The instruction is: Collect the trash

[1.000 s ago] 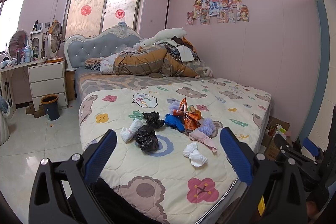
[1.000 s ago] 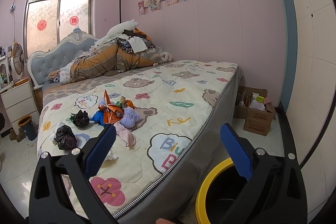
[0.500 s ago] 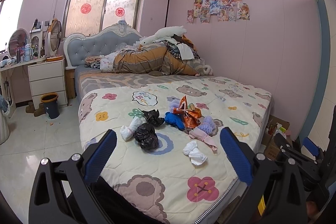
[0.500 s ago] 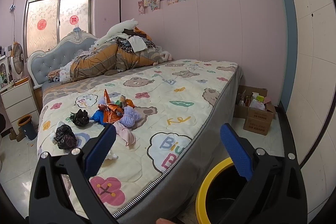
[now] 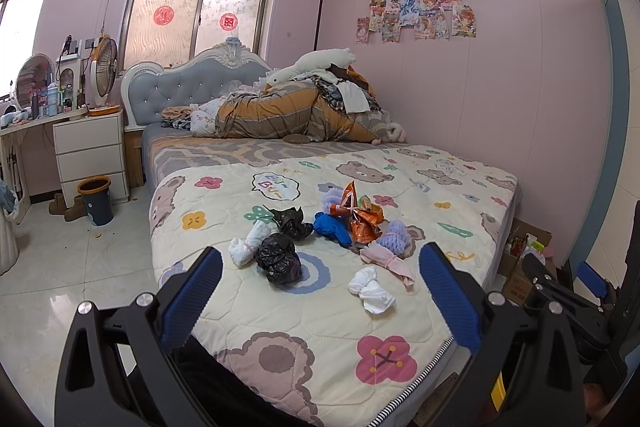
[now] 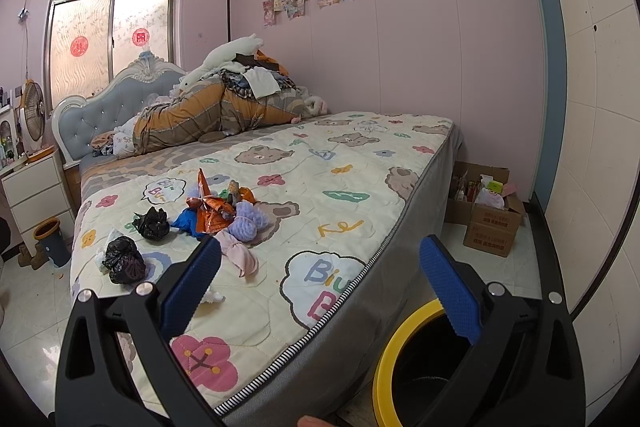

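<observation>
Quilted matt cloth bedspread [image 5: 320,315], crinkly glossy black plastic bag [image 5: 278,259], shiny orange foil wrapper [image 5: 360,219], glossy floor tiles [image 5: 60,267].

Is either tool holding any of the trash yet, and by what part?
Nothing is held. The left tool and the right tool are both open and empty; the trash pile lies untouched on the bed.

- My left gripper [image 5: 320,291]: black angular frame, blue ribbed finger pads [image 5: 192,301], silver screws, yellow label near right.
- My right gripper [image 6: 320,291]: same black frame, blue pads [image 6: 448,291], silver screws.
</observation>
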Motion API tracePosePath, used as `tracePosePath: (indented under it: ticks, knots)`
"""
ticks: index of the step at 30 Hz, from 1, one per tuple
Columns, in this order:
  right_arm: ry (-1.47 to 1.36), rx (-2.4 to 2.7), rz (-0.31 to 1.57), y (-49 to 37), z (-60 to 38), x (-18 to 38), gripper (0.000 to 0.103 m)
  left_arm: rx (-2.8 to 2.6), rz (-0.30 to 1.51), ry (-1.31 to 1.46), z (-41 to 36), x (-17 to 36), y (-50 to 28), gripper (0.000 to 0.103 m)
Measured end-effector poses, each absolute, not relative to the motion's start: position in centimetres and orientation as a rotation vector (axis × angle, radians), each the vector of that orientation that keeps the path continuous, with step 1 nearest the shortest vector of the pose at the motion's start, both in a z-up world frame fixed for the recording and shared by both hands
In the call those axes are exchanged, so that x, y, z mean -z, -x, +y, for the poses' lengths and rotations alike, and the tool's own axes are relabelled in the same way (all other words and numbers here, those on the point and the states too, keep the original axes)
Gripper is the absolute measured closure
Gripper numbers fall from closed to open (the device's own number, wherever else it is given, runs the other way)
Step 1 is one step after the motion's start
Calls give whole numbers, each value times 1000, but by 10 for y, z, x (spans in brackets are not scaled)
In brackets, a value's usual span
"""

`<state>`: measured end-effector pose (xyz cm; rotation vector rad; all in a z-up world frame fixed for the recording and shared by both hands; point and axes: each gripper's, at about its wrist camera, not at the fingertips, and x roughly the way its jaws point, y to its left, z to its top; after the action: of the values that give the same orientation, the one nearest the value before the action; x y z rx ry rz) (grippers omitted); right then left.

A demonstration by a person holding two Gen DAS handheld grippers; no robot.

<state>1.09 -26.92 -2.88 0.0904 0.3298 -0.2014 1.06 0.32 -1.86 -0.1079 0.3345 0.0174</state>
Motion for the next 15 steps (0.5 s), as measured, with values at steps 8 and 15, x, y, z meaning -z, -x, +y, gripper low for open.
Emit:
tracePosePath:
  ticks: [8, 15]
  knots:
    - [-89, 203, 331, -11, -269, 29, 8, -17, 336, 108, 3, 19, -11, 8]
    - [-90, 201, 333, -11, -269, 30, 8, -16, 337, 109, 3, 19, -12, 8]
